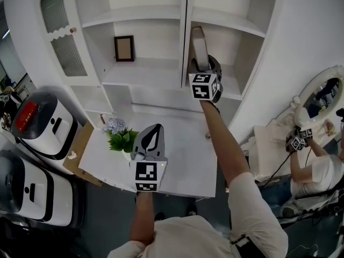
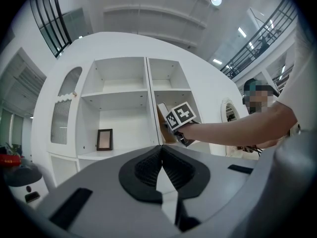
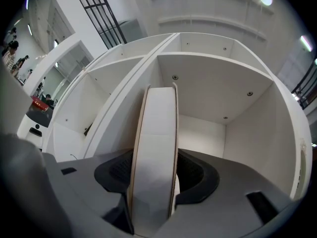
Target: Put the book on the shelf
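A white book (image 1: 200,46) stands upright, spine toward me, inside the right-hand middle compartment of the white shelf unit (image 1: 150,74). My right gripper (image 1: 202,64) is shut on it from below, arm stretched up. In the right gripper view the book (image 3: 154,143) fills the gap between the dark pads (image 3: 195,172), close to the compartment's left wall. My left gripper (image 1: 150,137) hangs lower, above the white table (image 1: 185,160), its jaws together with nothing in them. The left gripper view shows its pads (image 2: 148,165) meeting, and beyond them the right gripper (image 2: 174,132) holding the book (image 2: 162,114).
A dark picture frame (image 1: 124,48) leans in the left middle compartment. A small green plant (image 1: 123,140) sits on the table's left end. Two white appliances (image 1: 45,123) stand at far left. A person (image 1: 317,171) sits at right near an oval mirror (image 1: 322,95).
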Demonstrator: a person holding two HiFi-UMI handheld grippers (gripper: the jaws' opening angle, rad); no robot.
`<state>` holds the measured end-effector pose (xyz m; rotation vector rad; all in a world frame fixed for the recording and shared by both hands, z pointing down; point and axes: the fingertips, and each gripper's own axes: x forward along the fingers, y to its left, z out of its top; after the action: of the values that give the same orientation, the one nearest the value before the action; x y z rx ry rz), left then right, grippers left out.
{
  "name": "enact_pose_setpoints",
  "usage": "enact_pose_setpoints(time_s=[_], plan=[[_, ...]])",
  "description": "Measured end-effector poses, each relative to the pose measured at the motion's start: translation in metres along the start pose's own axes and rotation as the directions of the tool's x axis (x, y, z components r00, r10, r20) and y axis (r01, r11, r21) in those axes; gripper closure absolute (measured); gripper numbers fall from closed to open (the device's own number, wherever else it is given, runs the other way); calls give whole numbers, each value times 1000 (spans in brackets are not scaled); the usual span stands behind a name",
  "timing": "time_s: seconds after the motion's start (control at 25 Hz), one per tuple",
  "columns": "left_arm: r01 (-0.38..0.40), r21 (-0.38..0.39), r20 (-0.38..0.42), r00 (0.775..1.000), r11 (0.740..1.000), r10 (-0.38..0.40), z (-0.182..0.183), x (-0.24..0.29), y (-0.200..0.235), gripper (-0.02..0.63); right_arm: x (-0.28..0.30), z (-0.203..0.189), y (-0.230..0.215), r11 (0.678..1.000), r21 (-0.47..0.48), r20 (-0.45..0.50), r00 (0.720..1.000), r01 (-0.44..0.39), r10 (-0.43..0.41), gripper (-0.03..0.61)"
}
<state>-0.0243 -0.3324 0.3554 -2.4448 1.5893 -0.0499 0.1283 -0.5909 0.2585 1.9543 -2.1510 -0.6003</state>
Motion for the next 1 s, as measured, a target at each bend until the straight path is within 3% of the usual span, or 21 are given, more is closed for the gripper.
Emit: enact_pose_setpoints(time_s=[0.24,0.48,1.0], plan=[[-2,15,-22,1000,1000,3,-5,-2,1,597,16,-6,-3,998,-59,-36,999,-4,2,334],[-39,-23,-35,999,999,38,-15,-7,11,597,27,-13,-6,997,-71,-69,998,1,-5,335],[-62,-18,-51,997,998,61,-19,-6,20,597,45,-16,-9,996,-89,-93,996,-2,-6,330]])
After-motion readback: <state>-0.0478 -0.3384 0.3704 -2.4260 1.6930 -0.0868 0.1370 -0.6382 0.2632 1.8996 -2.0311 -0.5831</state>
